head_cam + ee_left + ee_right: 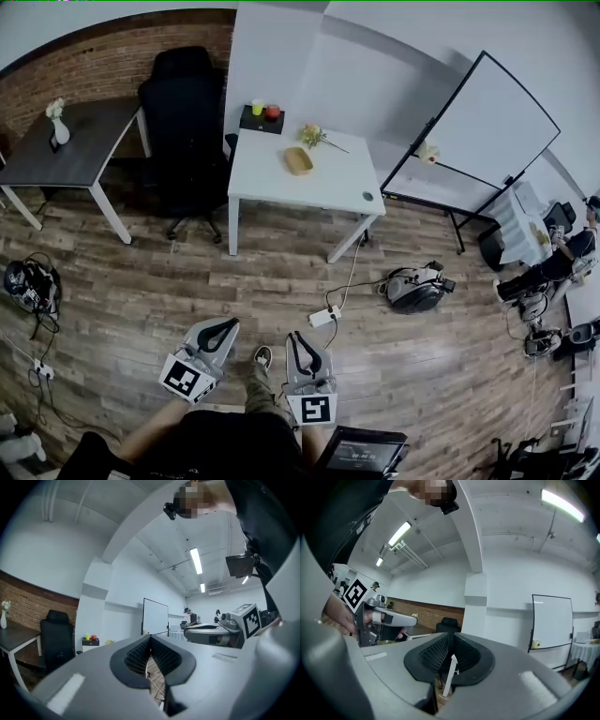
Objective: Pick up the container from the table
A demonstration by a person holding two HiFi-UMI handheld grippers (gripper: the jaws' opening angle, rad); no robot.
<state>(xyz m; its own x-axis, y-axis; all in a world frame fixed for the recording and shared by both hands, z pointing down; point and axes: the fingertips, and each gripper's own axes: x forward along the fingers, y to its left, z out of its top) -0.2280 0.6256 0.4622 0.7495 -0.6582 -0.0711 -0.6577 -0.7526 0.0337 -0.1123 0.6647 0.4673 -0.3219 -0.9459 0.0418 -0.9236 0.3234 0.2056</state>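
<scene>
The container (298,160), a small tan bowl-like dish, sits on the white table (272,183) far ahead of me across the wooden floor. Both grippers are held low in front of my body, well short of the table and pointing level toward it. My left gripper (217,330) (150,638) has its fingertips together with nothing between them. My right gripper (300,343) (451,638) stands a narrow crack open and is empty. Each gripper shows beside the other in the gripper views.
A flower sprig (314,138) lies on the table by the container. A black office chair (183,122) stands left of the table, a dark desk (75,150) further left, a whiteboard (478,131) on the right. A power strip (323,317), cables and a bag (414,289) lie on the floor.
</scene>
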